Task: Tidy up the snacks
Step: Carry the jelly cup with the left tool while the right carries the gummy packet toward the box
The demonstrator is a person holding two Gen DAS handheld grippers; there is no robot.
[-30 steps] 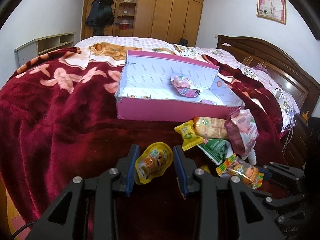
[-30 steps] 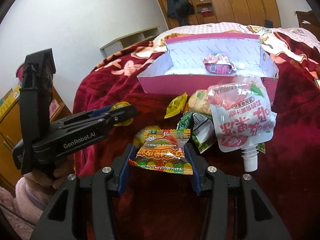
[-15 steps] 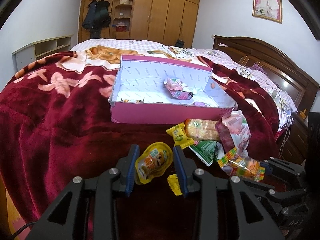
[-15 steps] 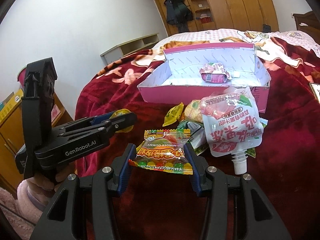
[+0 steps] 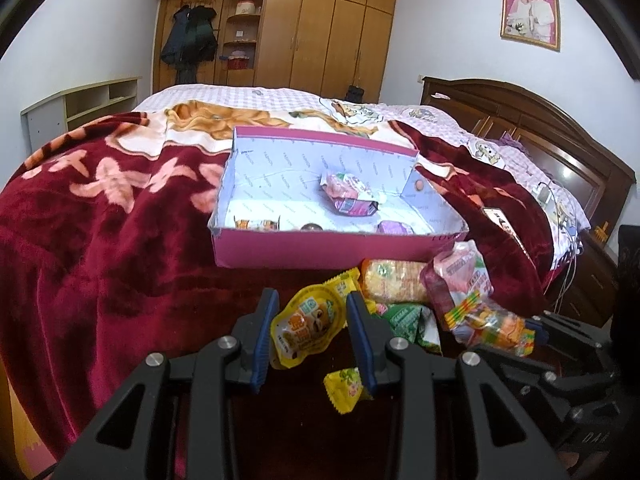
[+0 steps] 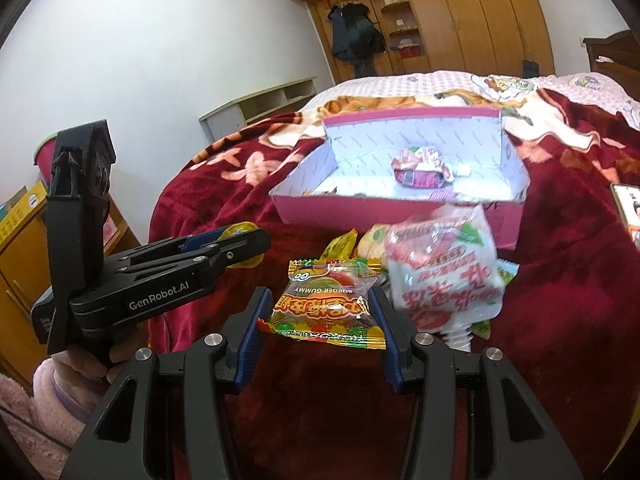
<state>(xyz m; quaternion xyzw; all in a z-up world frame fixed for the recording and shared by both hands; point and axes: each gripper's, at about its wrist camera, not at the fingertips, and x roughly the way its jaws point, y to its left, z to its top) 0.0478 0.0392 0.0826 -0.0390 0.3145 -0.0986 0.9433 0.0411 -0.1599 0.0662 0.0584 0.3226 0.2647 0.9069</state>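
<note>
My left gripper point(image 5: 313, 316) is shut on a yellow jelly pouch point(image 5: 307, 326), held above the red blanket. My right gripper point(image 6: 320, 312) is shut on a burger gummy packet point(image 6: 326, 306), also lifted. The pink box point(image 5: 320, 249) with a white inside stands on the bed ahead, with a pink wrapped snack point(image 5: 348, 198) and a few small packets in it. A loose pile lies in front of the box: a white-and-red spouted pouch point(image 6: 444, 276), a biscuit pack point(image 5: 394, 282), a green packet point(image 5: 404, 318) and a small yellow sachet point(image 5: 346, 390).
The left gripper body point(image 6: 160, 280) and the hand holding it fill the left of the right wrist view. A wooden headboard point(image 5: 532, 120) bounds the bed at right, with wardrobes point(image 5: 312, 28) behind. A phone point(image 5: 502, 222) lies on the blanket right of the box.
Both grippers have risen a little with their snacks, so the box's inside shows more. The small yellow sachet now shows below the left fingers.
</note>
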